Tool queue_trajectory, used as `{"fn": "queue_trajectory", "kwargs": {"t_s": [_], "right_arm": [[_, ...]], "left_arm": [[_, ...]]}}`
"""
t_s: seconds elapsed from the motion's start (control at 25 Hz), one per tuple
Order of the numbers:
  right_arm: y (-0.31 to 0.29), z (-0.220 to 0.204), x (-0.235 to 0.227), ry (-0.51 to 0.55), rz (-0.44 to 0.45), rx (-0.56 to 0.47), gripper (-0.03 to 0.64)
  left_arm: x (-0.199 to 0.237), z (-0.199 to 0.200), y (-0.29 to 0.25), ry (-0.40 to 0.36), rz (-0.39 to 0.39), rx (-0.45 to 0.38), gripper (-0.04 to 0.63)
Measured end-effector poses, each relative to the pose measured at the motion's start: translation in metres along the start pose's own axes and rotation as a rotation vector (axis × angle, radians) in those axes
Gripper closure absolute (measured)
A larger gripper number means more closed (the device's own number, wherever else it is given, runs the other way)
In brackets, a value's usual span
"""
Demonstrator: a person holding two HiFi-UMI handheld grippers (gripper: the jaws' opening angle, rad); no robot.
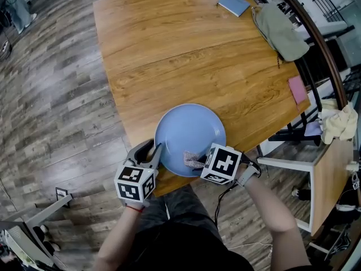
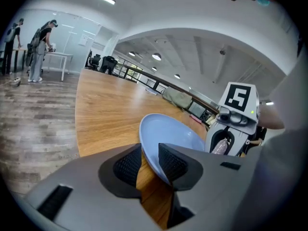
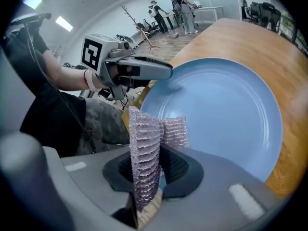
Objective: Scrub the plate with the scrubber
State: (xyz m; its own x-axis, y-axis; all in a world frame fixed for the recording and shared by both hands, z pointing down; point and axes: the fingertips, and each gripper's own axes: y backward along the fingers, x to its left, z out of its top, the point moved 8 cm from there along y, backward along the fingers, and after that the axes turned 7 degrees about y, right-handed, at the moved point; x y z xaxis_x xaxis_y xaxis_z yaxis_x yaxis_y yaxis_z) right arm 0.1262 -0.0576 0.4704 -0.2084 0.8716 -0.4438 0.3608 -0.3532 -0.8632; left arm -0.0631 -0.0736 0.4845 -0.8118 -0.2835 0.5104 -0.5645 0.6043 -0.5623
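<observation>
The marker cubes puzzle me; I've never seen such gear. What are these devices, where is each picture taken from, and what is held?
No robot: a person holds a two-jaw gripper in each hand; the cubes are part of them. The head view looks down from the person's head; each gripper view rides on its gripper. On the wooden table lie a blue plate, a booklet, a bag and a pink note. The right gripper pinches a mesh scrubber. The left gripper has the plate's rim between its jaws, a gap at one pad.
</observation>
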Motion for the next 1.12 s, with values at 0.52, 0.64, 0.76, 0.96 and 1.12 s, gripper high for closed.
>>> {"fn": "queue_trajectory", "kwargs": {"t_s": [0.52,0.64,0.76,0.96,1.12], "right_arm": [[-0.019,0.044,0.006,0.100,0.127,0.027,0.529],[-0.024,0.057,0.001,0.117,0.146,0.020,0.529],[-0.022,0.066,-0.008,0.108,0.153,0.019,0.529],[-0.018,0.080,-0.032,0.031,0.180,-0.041,0.532],[-0.009,0.087,-0.050,0.012,0.129,-0.074,0.534]], "left_arm": [[0.005,0.003,0.006,-0.027,-0.018,0.031,0.568],[0.005,0.003,0.005,-0.010,-0.026,0.033,0.569],[0.004,0.004,0.005,-0.006,-0.023,0.032,0.569],[0.004,0.004,0.005,-0.014,-0.016,0.032,0.569],[0.001,0.004,0.005,-0.036,-0.001,0.036,0.571]]}}
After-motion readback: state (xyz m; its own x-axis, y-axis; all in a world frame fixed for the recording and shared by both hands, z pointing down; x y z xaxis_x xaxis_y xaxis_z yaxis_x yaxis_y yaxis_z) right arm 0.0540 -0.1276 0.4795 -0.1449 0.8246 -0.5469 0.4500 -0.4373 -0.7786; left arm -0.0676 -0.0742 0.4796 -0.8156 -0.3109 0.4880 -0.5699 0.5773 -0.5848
